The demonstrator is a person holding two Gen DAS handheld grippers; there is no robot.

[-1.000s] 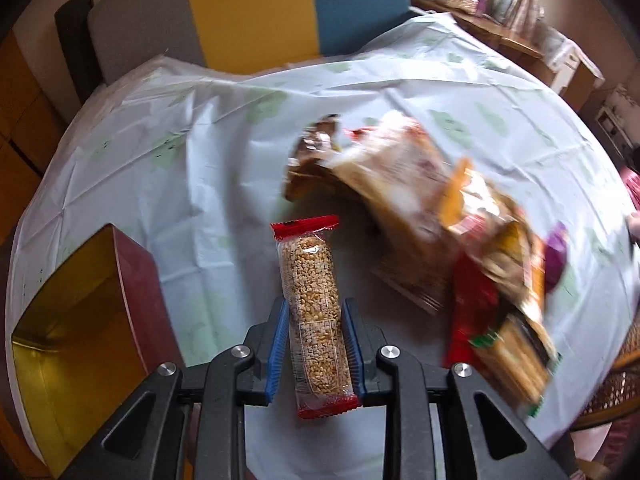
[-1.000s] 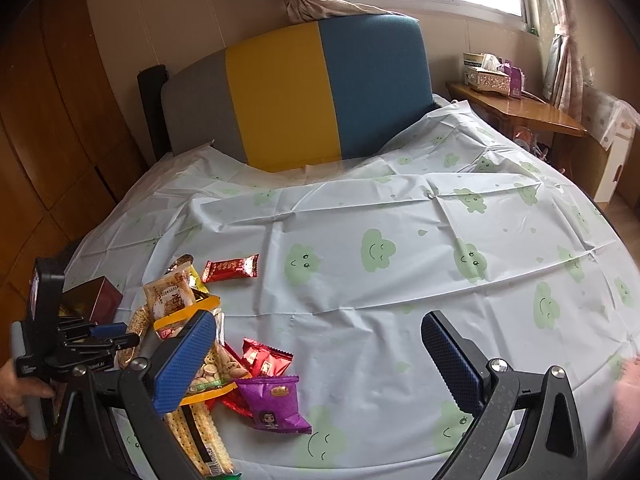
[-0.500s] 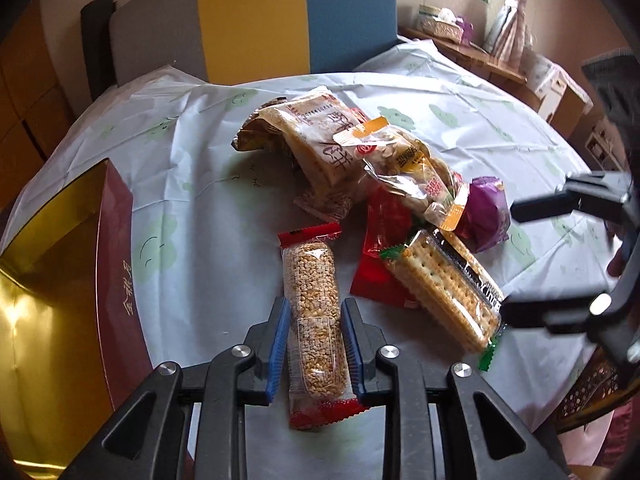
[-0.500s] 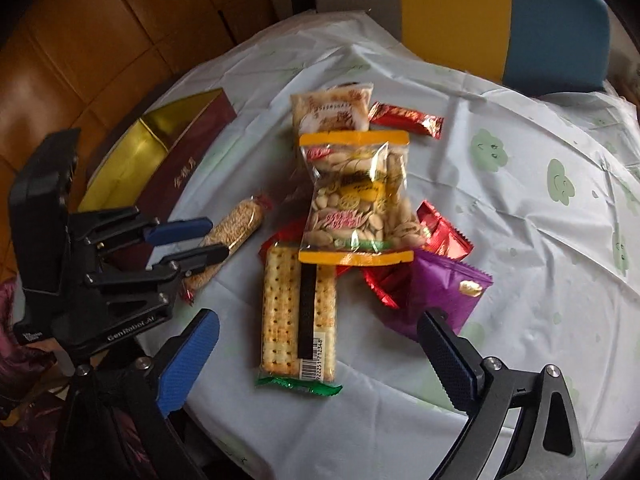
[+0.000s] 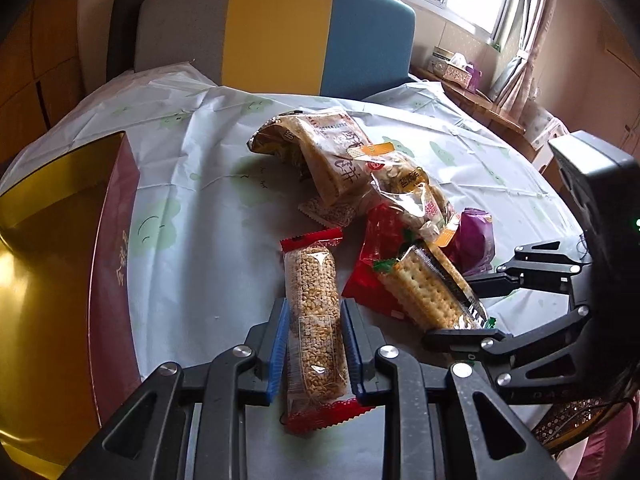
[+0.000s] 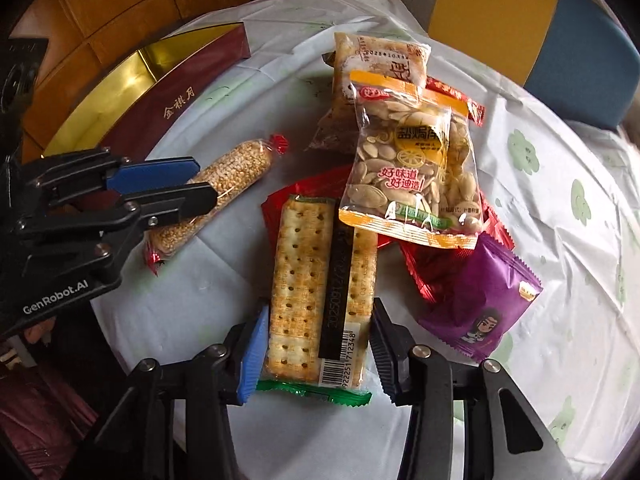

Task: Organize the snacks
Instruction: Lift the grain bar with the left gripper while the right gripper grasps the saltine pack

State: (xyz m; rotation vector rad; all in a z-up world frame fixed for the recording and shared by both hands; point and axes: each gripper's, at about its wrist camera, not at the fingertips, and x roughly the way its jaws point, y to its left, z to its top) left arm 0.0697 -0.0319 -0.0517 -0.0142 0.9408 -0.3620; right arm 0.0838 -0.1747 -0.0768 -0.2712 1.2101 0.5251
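The left claw (image 5: 314, 344) is clamped on a clear-wrapped puffed-grain bar with red crimped ends (image 5: 316, 320), its blue pads pressing both long sides near the bar's lower half. The bar sits just above the pale cloud-print cloth on the counter (image 5: 208, 240), beside an open dark-red box with a gold lining (image 5: 114, 248). The right claw (image 6: 318, 350) has just been closing, and its jaws now bracket the near end of a clear pack of square crackers with a green crimped edge (image 6: 316, 280); whether the pads press it I cannot tell. The cracker pack lies flat in the snack pile, its far end under an orange-edged bag of pale seeds (image 6: 412, 164), next to a purple foil packet (image 6: 476, 296).
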